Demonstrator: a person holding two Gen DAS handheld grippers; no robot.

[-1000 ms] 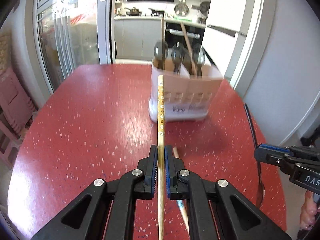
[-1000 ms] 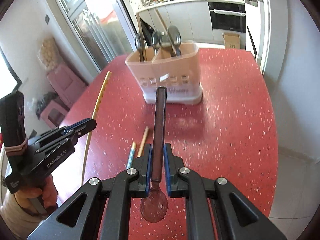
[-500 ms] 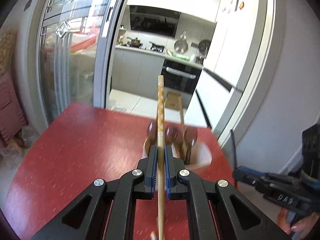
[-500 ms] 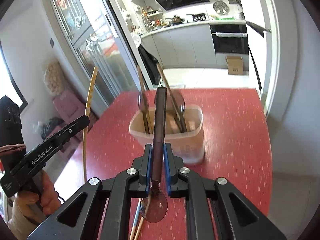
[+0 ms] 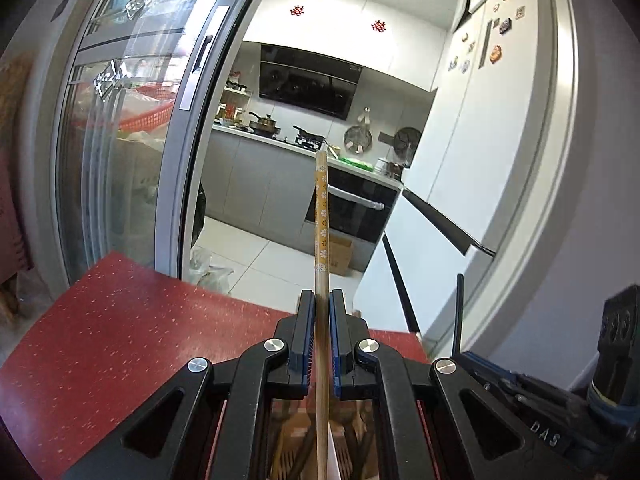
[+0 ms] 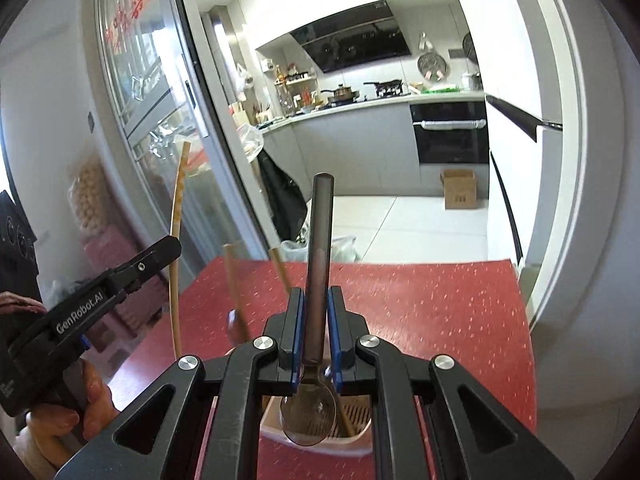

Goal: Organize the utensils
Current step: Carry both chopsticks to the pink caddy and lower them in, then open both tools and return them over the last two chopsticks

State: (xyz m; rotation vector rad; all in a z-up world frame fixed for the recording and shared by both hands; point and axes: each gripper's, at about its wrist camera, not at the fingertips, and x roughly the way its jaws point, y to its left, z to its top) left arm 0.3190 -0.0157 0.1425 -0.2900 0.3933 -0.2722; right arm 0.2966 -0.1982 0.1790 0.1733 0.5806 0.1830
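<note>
Left gripper (image 5: 319,312): jaws closed tight on a chopstick (image 5: 321,216), blue pads pressing it from both sides. Chopstick of pale wood with a yellow band of small flowers on the upper part, standing almost upright, its blunt end high above the jaws, its lower part passing down between the black fingers. Below the jaws, seen through the gap of the frame, the inside of the utensil holder (image 5: 356,446), with brown handles and a white divider.

Right gripper (image 6: 316,312): jaws clamped on the dark handle of a spoon (image 6: 318,264). Handle pointing up and away, bowl hanging below the pads, over the open top of the same pale holder (image 6: 320,442). Slotted floor of the holder visible behind the bowl. Two wooden sticks (image 6: 232,280) rising from the holder just left of the jaws, a little blurred.

In the right wrist view, at the far left, the left gripper (image 6: 170,246) with its chopstick (image 6: 176,240), and a hand (image 6: 60,412) around its grip. In the left wrist view, at the lower right, the right gripper (image 5: 474,358) with the spoon handle (image 5: 458,316) standing up.

Under everything, a red speckled table (image 6: 440,312). Beyond it, a glass sliding door (image 5: 132,152), and a kitchen with grey cabinets, a black oven (image 6: 450,132) and a cardboard box (image 6: 460,189) on the floor.
</note>
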